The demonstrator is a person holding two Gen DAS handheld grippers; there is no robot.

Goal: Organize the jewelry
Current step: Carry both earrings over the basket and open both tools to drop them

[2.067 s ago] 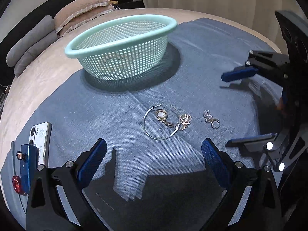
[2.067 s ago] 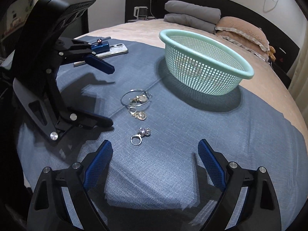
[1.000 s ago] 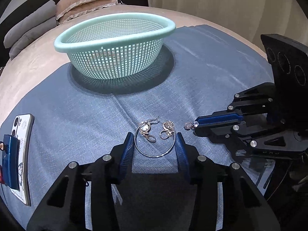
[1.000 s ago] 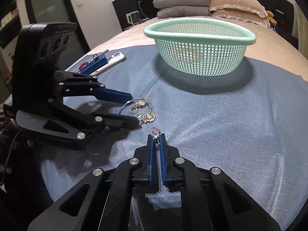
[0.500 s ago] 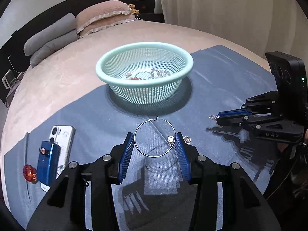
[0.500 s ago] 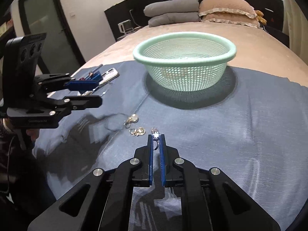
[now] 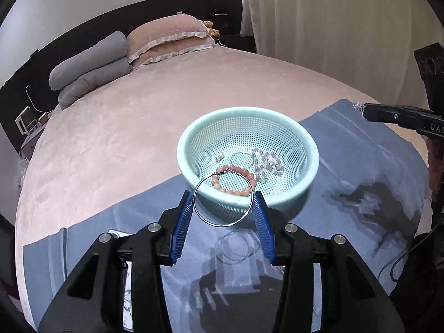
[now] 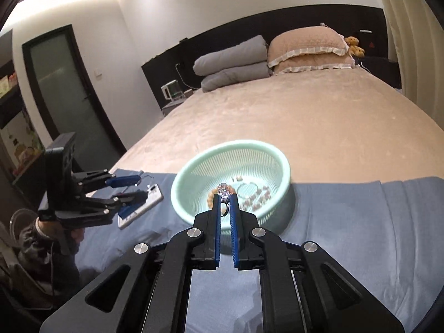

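My left gripper (image 7: 223,200) is shut on a large silver hoop (image 7: 199,213) and holds it in the air just in front of the mint-green mesh basket (image 7: 313,163). The basket holds an orange bead bracelet (image 7: 244,172), a pale bead bracelet (image 7: 269,161) and a thin ring. My right gripper (image 8: 225,198) is shut on a small ring with a sparkling stone (image 8: 223,191), held high near the basket (image 8: 180,191). The right gripper shows at the right edge of the left wrist view (image 7: 360,109).
The basket stands on a blue cloth (image 7: 360,166) spread on a beige bed (image 7: 111,138). A white phone (image 8: 149,194) lies on the cloth at the left, beside the left gripper (image 8: 133,187). Pillows (image 8: 305,50) and folded grey bedding (image 8: 233,61) lie at the headboard.
Both grippers closed on jewelry on the cloth, the left on the hoop, the right on the ring, then rose high and toward the basket. Some small pieces stayed on the cloth.
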